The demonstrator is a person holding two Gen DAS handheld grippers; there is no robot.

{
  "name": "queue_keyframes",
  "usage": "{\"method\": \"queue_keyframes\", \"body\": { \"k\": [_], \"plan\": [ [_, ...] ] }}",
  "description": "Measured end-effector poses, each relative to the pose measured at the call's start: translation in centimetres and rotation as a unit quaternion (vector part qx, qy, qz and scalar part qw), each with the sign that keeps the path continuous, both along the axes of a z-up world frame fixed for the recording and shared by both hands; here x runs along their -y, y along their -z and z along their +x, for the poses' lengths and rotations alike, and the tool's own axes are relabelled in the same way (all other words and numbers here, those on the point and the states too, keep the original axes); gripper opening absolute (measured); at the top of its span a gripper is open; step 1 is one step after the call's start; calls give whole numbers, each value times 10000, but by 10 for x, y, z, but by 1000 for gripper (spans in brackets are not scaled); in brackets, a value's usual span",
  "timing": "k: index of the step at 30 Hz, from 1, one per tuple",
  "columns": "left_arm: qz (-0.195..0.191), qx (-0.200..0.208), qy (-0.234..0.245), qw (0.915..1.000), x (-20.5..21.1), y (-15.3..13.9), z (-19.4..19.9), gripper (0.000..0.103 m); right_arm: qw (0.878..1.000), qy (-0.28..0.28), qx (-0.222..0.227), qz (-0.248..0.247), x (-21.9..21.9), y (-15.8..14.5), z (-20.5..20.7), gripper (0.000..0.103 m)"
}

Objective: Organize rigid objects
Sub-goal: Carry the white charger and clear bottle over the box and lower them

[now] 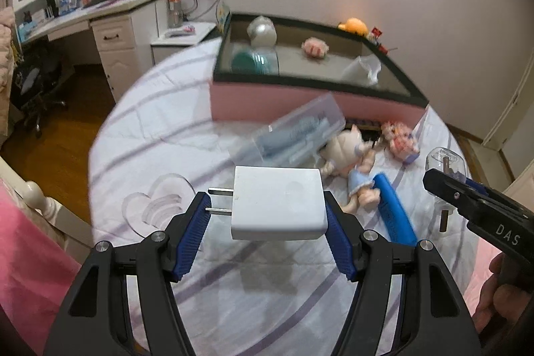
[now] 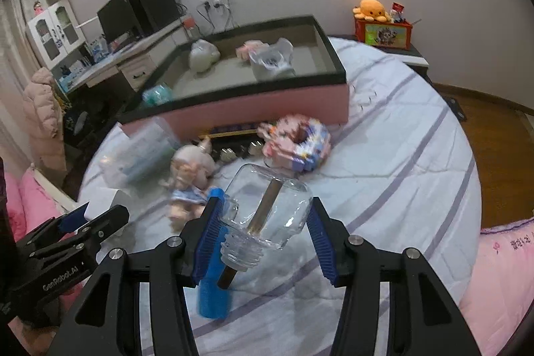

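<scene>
Above the striped white bedsheet [image 1: 160,122], a white boxy two-pronged charger [image 1: 277,204] clamped in the left gripper [image 1: 267,219] — a clear glass bottle [image 2: 267,206] pinched in the right gripper [image 2: 262,224].

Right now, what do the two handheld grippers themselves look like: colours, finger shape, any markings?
Both match: the left gripper and right gripper have black angular frames with triangular cut-outs, silver pivot screws, and blue ribbed pads on each finger. White lettering marks the bodies: "DAS" on the right one, "GenRobot.AI" on the left. No cables or sleeves show.
</scene>
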State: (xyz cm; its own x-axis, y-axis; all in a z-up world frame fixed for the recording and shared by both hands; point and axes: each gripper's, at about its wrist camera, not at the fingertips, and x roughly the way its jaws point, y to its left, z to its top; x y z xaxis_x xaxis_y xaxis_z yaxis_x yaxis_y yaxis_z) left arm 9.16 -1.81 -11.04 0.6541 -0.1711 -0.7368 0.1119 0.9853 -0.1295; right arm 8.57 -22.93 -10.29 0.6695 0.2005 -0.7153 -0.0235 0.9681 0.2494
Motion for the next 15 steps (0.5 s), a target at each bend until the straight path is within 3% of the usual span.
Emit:
{"method": "queue_keyframes", "body": {
  "k": [7,15],
  "plan": [
    [-20,509,-39,9987,-10,-49,16,67,9990,-249,376,-2,-9,-38,14,53],
    [31,969,-34,9953,-2,-91,80,67,9966,-409,703,-144,-9,-78,69,53]
  ]
}}
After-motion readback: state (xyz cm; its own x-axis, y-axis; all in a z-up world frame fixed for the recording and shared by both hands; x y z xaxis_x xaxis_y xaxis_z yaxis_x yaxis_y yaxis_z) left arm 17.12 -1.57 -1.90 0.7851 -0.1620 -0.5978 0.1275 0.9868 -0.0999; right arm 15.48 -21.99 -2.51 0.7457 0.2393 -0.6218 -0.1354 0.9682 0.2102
